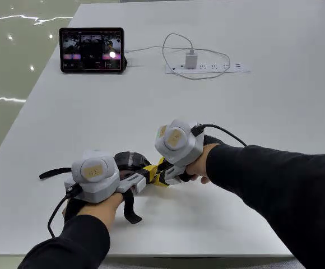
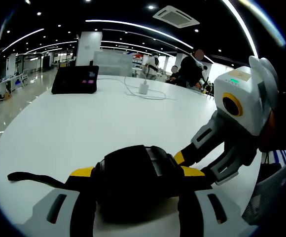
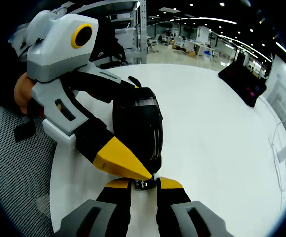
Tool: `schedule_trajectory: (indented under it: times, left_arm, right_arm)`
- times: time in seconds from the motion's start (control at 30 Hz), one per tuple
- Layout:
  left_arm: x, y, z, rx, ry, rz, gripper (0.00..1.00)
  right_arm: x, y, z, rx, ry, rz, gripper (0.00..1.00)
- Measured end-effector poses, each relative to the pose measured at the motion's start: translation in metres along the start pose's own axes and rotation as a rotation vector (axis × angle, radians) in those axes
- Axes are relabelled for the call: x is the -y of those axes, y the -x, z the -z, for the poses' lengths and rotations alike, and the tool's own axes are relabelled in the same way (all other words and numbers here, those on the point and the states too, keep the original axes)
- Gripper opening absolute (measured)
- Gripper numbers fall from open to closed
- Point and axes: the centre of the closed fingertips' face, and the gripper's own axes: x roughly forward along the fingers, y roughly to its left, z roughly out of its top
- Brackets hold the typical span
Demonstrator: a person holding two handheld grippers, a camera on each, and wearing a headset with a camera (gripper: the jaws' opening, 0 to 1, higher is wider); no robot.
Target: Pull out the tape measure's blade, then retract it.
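Item: tape measure (image 3: 138, 123), black case, lying on the tabletop (image 1: 235, 112) at lower centre of the head view, between the two grippers. We find no blade drawn out yet. The blade's end hook (image 3: 145, 184) sits right at the mouth of the case.

Left tongs (image 2: 137, 173): clamped on the case, one yellow tip against each flank.

Right tongs (image 3: 144, 187): drawn together on the small metal hook, as far as we can tell from the right gripper view. They sit just beside one of the left tongs' yellow tips.

Step in hand, in our judgement: start of the pull. We would keep the left grip firm and the case flat, then draw the right tongs straight away from the mouth in line with the blade. A skewed pull could slip off the hook or kink the blade. For the retract, we would feed the blade back under control instead of letting it snap.

Attached: black wrist strap (image 1: 55, 173), trailing toward the lower left, clear of the pull line.

Surroundings: tablet (image 1: 92, 49) at upper left; power strip (image 1: 207, 68) with charger (image 1: 191, 59) and looped white cable (image 1: 171, 53) at upper centre. All are well apart from the work, and we see nothing in the blade's path.
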Motion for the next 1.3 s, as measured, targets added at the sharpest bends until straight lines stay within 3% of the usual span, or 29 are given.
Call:
schedule_trajectory:
  times: [0.17, 0.23, 0.43, 0.6, 0.77, 1.07, 1.3]
  left_arm:
    - [0.0, 0.0, -0.001, 0.0, -0.005, 0.001, 0.63]
    - [-0.001, 0.002, -0.005, 0.019, -0.027, -0.005, 0.63]
    - [-0.004, 0.004, -0.007, 0.022, 0.01, -0.007, 0.65]
    - [-0.004, 0.004, -0.007, 0.029, 0.008, -0.009, 0.68]
    - [-0.006, 0.005, -0.012, 0.048, -0.023, -0.029, 0.79]
    - [0.005, 0.003, -0.009, 0.036, -0.028, 0.008, 0.99]
    - [0.009, 0.003, -0.008, 0.029, -0.025, 0.03, 0.99]
  right_arm:
    - [0.002, 0.002, 0.0, -0.003, 0.018, 0.015, 0.18]
    - [0.002, 0.004, 0.0, -0.004, 0.01, 0.019, 0.19]
    - [0.002, 0.011, 0.005, -0.002, 0.003, 0.035, 0.2]
    - [0.001, 0.018, 0.01, 0.003, -0.013, 0.051, 0.22]
    - [-0.004, 0.028, 0.018, 0.018, -0.028, 0.062, 0.23]
    - [-0.007, 0.049, 0.029, 0.05, -0.059, 0.094, 0.27]
    - [-0.007, 0.061, 0.039, 0.069, -0.087, 0.124, 0.3]
